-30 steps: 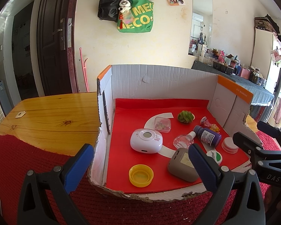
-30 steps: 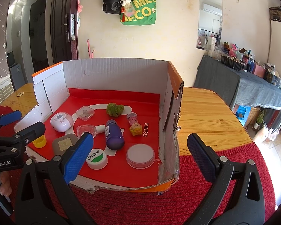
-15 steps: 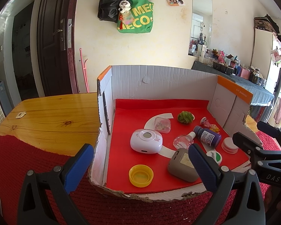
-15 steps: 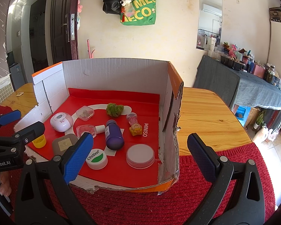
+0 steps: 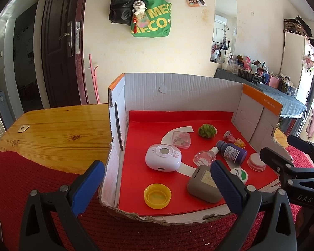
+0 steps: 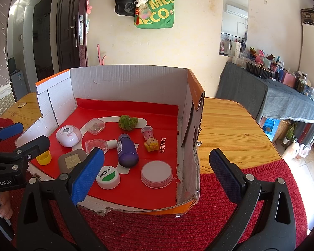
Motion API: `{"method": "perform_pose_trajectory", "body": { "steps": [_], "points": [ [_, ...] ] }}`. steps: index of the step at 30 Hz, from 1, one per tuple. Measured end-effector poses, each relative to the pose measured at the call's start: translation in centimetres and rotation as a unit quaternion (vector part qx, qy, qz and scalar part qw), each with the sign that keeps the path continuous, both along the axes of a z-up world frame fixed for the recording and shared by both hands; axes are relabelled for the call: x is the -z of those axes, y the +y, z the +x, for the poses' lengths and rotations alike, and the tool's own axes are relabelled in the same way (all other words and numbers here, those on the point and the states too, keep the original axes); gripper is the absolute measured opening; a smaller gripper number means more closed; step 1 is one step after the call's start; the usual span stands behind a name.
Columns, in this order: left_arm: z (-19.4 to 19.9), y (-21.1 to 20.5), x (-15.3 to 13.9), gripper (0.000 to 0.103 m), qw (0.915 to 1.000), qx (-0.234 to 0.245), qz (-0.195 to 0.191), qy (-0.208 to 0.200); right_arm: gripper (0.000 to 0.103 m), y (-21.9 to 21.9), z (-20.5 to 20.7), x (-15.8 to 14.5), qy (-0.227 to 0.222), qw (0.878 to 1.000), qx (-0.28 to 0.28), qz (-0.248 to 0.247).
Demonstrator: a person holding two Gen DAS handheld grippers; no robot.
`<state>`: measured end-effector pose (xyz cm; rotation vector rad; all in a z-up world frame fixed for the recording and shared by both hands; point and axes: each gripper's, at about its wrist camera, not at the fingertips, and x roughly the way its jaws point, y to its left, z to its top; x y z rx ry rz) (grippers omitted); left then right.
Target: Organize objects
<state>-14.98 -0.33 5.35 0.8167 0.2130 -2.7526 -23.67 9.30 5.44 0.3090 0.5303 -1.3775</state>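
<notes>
Two grippers hover in front of the open-fronted cardboard box point(image 6: 134, 83) on the table point(image 6: 232, 125), and nothing has shifted since the earlier frames: both tools and every object keep their places. The left gripper point(image 5: 157, 186) has its jaws spread wide and empty, straddling the box's left front corner; the right gripper point(image 6: 157, 165) likewise stands wide and empty, straddling the box's right wall. On the box's red floor, the purple bottle point(image 6: 126, 151) lies on its side near the middle. Left of the bottle sit the clear glass bottle point(image 6: 96, 145) and, farther left, the white round device point(image 6: 68, 136). Behind the bottle rest the clear plastic case point(image 6: 94, 126) and the green ball point(image 6: 128, 122); just right of it lies the small doll point(image 6: 149, 139). In front of the bottle sit the Cestbon lid point(image 6: 107, 176), the pink lid point(image 6: 156, 173), the grey case point(image 6: 70, 163) and, far left, the yellow cap point(image 6: 44, 157).
</notes>
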Motion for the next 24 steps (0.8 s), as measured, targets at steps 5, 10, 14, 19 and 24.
{"method": "perform_pose_trajectory", "body": {
  "steps": [5,10,14,19,24],
  "points": [
    [0.0,0.0,0.0,0.103,1.0000,0.000,0.000,0.000,0.102,0.0,0.0,0.0,0.000,1.000,0.000,0.000],
    [0.0,0.0,0.0,0.103,1.0000,0.000,-0.001,0.001,0.102,0.0,0.0,0.0,0.000,1.000,-0.001,0.000],
    [0.0,0.0,0.0,0.103,1.0000,-0.001,-0.002,0.001,0.102,0.1,-0.1,0.0,-0.001,1.000,-0.001,-0.003],
    [0.5,0.1,-0.6,0.103,0.9998,-0.010,-0.010,0.014,0.102,0.3,-0.2,-0.2,0.002,1.000,-0.001,-0.010],
    [2.2,0.7,-1.8,0.103,0.9998,0.001,-0.015,0.016,0.102,2.1,-0.3,-0.9,0.008,1.000,-0.008,-0.012]
  ]
}}
